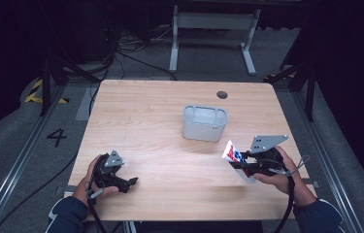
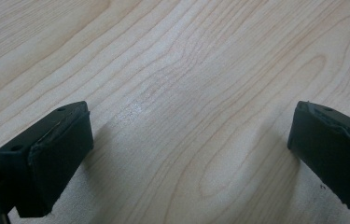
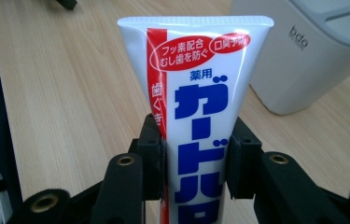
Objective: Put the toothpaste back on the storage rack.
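A white toothpaste tube [image 1: 233, 156] with a red stripe and blue lettering is held off the table at the right, crimped end up. My right gripper [image 1: 241, 165] is shut on it; in the right gripper view the tube [image 3: 200, 93] stands between the two black pads [image 3: 153, 154]. A grey-white open container [image 1: 204, 123] stands at mid-table, a short way beyond and left of the tube; its wall [image 3: 298, 60] shows behind the tube. My left gripper [image 1: 132, 182] rests low at the front left, open, with bare wood between its fingers [image 2: 51, 154].
The wooden table [image 1: 145, 121] has a small round dark hole [image 1: 222, 94] near its far edge. Beyond it, a white desk frame [image 1: 213, 34] and cables lie on the grey floor. A floor marking "4" [image 1: 56, 137] sits left.
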A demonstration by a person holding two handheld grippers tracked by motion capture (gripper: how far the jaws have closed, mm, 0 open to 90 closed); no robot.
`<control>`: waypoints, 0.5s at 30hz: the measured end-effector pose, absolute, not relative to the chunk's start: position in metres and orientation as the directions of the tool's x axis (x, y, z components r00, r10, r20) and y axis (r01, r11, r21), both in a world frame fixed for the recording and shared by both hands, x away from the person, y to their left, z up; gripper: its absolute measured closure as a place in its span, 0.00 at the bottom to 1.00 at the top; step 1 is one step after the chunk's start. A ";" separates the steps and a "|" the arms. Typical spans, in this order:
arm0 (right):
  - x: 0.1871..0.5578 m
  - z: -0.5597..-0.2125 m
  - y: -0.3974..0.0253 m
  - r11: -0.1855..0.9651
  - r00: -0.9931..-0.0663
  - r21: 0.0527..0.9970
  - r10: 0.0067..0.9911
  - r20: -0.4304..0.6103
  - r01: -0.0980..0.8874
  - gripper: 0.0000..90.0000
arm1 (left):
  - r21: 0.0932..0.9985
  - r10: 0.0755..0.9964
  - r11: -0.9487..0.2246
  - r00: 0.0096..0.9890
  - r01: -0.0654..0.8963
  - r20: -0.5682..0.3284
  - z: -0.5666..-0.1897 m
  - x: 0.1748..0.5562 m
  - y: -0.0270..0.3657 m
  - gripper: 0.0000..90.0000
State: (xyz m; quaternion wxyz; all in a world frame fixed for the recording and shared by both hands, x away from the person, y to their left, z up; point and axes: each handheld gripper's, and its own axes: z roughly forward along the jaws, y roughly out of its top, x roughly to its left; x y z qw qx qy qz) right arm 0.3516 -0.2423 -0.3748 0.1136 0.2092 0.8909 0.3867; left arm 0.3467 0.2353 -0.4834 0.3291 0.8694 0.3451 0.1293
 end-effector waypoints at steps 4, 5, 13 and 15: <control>0.353 -0.370 -0.243 0.594 -0.881 0.757 0.470 -0.052 0.272 0.72 | 0.661 0.685 -0.545 0.728 0.515 -0.002 -0.483 0.347 0.235 0.01; 0.353 -0.370 -0.243 0.594 -0.881 0.757 0.470 -0.052 0.272 0.72 | 0.661 0.685 -0.545 0.728 0.515 -0.002 -0.483 0.347 0.235 0.01; 0.357 -0.356 -0.241 0.558 -0.877 0.792 0.477 -0.063 0.247 0.72 | 0.662 0.685 -0.545 0.728 0.515 -0.002 -0.483 0.347 0.235 0.01; 0.358 -0.352 -0.239 0.555 -0.878 0.796 0.473 -0.066 0.239 0.72 | 0.662 0.686 -0.544 0.728 0.515 -0.003 -0.483 0.347 0.235 0.01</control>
